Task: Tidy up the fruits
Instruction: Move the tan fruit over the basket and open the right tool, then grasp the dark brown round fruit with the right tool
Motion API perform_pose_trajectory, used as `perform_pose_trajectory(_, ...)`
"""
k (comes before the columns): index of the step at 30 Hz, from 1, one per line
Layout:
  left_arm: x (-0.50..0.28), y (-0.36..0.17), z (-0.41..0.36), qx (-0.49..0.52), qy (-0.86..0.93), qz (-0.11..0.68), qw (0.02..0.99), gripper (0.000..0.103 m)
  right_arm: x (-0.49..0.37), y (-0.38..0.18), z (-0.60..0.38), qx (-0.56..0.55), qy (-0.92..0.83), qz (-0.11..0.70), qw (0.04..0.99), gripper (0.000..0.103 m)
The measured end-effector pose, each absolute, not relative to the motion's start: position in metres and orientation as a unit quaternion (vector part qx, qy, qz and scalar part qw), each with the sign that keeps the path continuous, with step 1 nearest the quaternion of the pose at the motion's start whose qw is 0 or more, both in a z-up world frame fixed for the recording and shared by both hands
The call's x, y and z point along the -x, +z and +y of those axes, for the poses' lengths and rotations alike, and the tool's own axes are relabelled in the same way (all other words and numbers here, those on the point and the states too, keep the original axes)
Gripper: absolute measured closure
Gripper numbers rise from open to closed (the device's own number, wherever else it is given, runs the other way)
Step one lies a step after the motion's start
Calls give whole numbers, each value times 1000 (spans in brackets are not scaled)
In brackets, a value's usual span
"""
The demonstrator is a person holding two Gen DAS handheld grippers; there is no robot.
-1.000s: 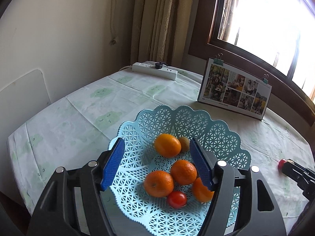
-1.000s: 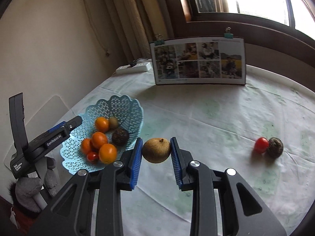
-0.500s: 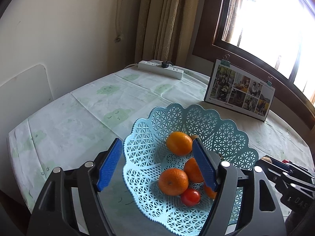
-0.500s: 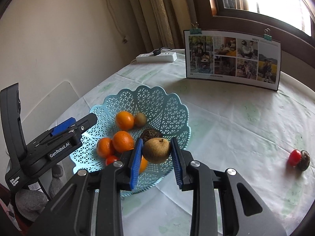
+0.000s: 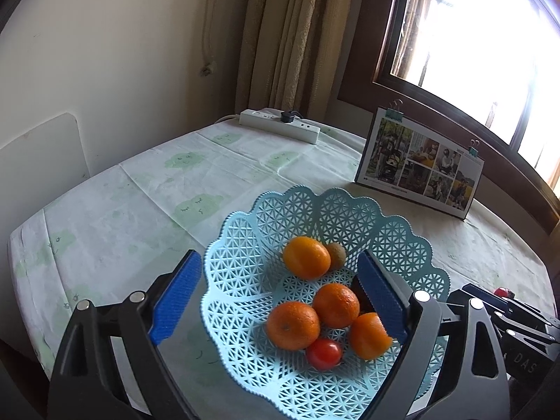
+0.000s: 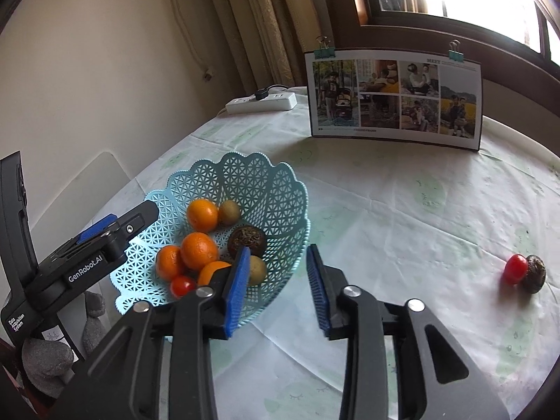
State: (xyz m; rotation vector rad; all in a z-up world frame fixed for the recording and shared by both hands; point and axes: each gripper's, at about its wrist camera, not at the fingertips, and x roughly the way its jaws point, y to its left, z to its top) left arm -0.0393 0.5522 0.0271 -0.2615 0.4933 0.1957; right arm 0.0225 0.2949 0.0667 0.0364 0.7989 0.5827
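**Brown fruit dropped into the basket; two pieces still out on the table**

A second ago the right gripper (image 6: 278, 287) carried a round brown fruit between its jaws over the table. Now those jaws stand wide apart with nothing between them, and the brown fruit (image 6: 257, 270) lies inside the blue basket (image 6: 276, 189) at its near rim, just behind the left blue pad. I judge that one more piece is put away and the release is done.

The basket also holds four oranges, of which the farthest (image 6: 202, 215) sits at about 11 o'clock of the pile, a small kiwi (image 6: 229, 212) touching it, a dark wrinkled fruit (image 6: 246, 240) near the middle, and a cherry tomato (image 6: 182, 286) at the front.

The left gripper (image 5: 276, 301) hangs over the basket's near side, jaws spread wide on either side of the fruit and gripping nothing; one pad is outside the rim, the other inside.

What remains: a red tomato (image 6: 516, 268) and a dark fruit (image 6: 534, 273), touching each other, well apart from the basket at about 3 o'clock on the table (image 6: 402, 210).

Nothing lies between them and the right gripper. A photo board (image 6: 393, 99) stands at 12 o'clock and a power strip (image 6: 262, 101) beyond the basket, both clear of the path. The dark fruit looks round and may roll if nudged.
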Motion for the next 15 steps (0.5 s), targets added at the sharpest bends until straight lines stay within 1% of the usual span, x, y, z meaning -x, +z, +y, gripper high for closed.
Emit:
perform_pose_trajectory(6, 37, 30, 538, 118, 86, 243, 959, 7, -24, 63, 276, -18, 258, 382, 887, 64)
perform_pose_trajectory(15, 31, 34, 511, 99, 64, 246, 962, 7, -31, 55, 234, -34, 216, 388, 895, 64)
